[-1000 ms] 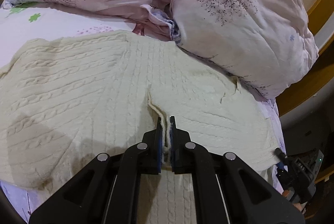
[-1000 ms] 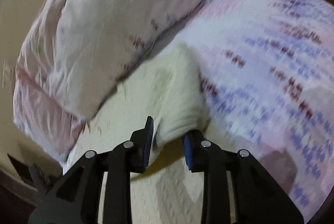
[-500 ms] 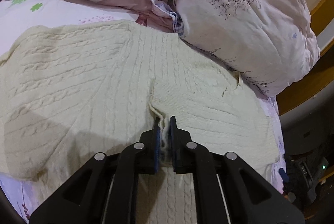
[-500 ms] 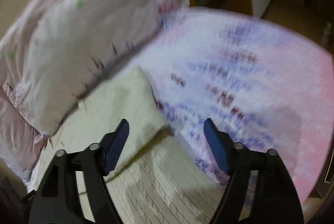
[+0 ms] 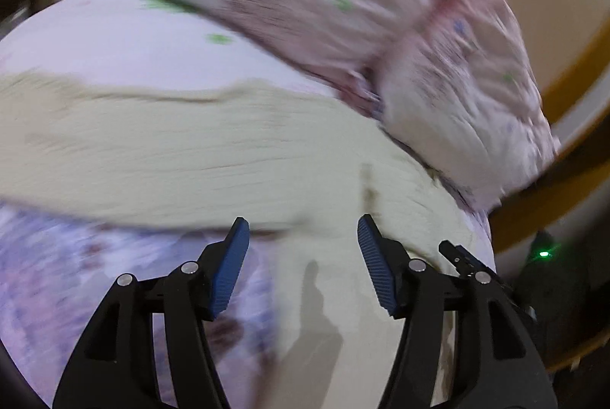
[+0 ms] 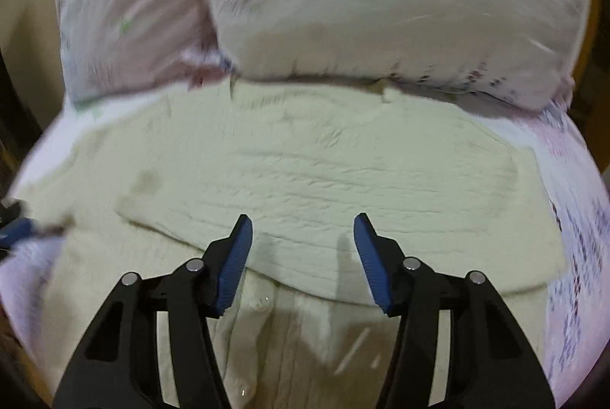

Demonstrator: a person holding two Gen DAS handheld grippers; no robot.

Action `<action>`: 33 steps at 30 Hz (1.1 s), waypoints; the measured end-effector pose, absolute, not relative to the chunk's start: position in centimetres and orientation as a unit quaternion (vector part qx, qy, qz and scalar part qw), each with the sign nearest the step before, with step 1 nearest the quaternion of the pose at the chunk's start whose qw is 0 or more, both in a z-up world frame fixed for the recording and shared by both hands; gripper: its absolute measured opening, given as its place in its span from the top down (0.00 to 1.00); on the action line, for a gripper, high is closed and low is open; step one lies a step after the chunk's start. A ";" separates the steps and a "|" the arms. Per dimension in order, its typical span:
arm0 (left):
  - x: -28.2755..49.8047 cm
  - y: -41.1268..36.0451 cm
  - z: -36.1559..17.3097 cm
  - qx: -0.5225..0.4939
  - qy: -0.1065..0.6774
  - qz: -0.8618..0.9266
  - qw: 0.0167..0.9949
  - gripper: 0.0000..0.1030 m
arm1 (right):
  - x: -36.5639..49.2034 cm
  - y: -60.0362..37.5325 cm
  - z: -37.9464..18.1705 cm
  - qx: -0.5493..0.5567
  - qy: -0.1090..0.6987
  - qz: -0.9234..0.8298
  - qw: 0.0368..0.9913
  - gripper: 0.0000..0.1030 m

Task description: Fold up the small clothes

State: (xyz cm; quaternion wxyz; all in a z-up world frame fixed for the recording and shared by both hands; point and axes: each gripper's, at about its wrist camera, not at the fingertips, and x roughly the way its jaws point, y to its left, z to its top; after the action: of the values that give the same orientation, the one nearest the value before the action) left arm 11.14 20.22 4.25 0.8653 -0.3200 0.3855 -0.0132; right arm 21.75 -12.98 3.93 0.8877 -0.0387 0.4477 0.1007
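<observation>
Right wrist: both tongs [image 6: 303,241] [image 5: 303,243] spread wide, empty, cream sweater [image 6: 305,172] spread beneath

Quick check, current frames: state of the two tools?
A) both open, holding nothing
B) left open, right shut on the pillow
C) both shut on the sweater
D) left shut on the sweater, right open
A: the left tool and the right tool each show their blue pads spread wide with nothing between them, above the cream knit sweater lying on the bed.
</observation>
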 end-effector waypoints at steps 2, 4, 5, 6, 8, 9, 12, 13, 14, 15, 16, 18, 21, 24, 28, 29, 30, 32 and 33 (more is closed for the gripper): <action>9.3 22.5 3.5 -0.345 0.383 0.012 0.857 0.41 | 21.9 -12.0 2.7 -0.075 0.454 0.095 0.883 0.46; 7.3 25.1 2.8 -0.377 0.375 0.042 0.846 0.41 | 21.0 -12.1 3.0 -0.067 0.448 0.091 0.887 0.46; 6.5 26.3 2.5 -0.390 0.369 0.058 0.842 0.41 | 20.8 -12.7 3.3 -0.046 0.451 0.095 0.886 0.45; 6.0 27.2 2.3 -0.399 0.364 0.070 0.839 0.41 | 20.7 -13.0 3.5 -0.032 0.453 0.098 0.886 0.44; 5.1 29.0 1.9 -0.427 0.349 0.094 0.829 0.42 | 20.3 -13.9 3.9 -0.001 0.457 0.105 0.883 0.42; 4.9 29.6 1.7 -0.441 0.342 0.104 0.823 0.42 | 20.2 -14.0 4.2 0.005 0.457 0.106 0.883 0.41; 4.4 31.8 0.9 -0.491 0.312 0.129 0.803 0.46 | 19.6 -14.4 4.6 0.016 0.455 0.111 0.884 0.40; 4.4 32.2 0.7 -0.506 0.305 0.132 0.796 0.50 | 19.4 -14.4 4.7 0.019 0.454 0.112 0.884 0.40; 4.2 32.9 0.5 -0.526 0.293 0.136 0.786 0.51 | 19.2 -14.6 4.9 0.023 0.454 0.116 0.883 0.39; 4.1 33.2 0.4 -0.538 0.286 0.139 0.780 0.51 | 19.2 -14.7 5.0 0.026 0.454 0.118 0.883 0.39; 3.9 33.8 0.3 -0.556 0.273 0.147 0.771 0.53 | 19.0 -14.8 5.1 0.029 0.452 0.121 0.883 0.38; 3.3 34.7 0.0 -0.572 0.261 0.160 0.761 0.57 | 19.0 -14.9 5.3 0.031 0.449 0.124 0.884 0.38; 2.1 35.9 -0.3 -0.598 0.243 0.174 0.744 0.61 | 18.7 -15.0 5.5 0.034 0.445 0.127 0.886 0.37; 1.3 36.9 -0.4 -0.610 0.229 0.191 0.734 0.63 | 18.6 -15.2 5.4 0.036 0.445 0.129 0.885 0.36; 1.2 37.9 -0.7 -0.607 0.225 0.207 0.733 0.78 | 18.6 -15.6 5.2 0.040 0.446 0.132 0.884 0.36; 1.6 38.1 -0.7 -0.598 0.233 0.209 0.738 0.85 | 18.6 -15.8 5.2 0.041 0.445 0.133 0.884 0.36; 1.9 38.0 -0.7 -0.593 0.237 0.209 0.741 0.94 | 18.6 -15.9 5.3 0.043 0.444 0.133 0.885 0.36; 2.1 38.2 -0.6 -0.588 0.237 0.208 0.745 0.95 | 18.5 -16.4 5.5 0.046 0.439 0.133 0.887 0.36; 2.2 38.2 -0.3 -0.587 0.231 0.206 0.748 0.96 | 18.5 -16.7 5.7 0.048 0.437 0.132 0.888 0.36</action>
State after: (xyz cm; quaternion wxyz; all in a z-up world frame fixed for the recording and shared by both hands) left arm 2.21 38.19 -0.30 0.7482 -0.5869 0.2311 0.2058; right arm 18.45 -16.68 5.68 0.8884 0.0477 0.4370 0.1322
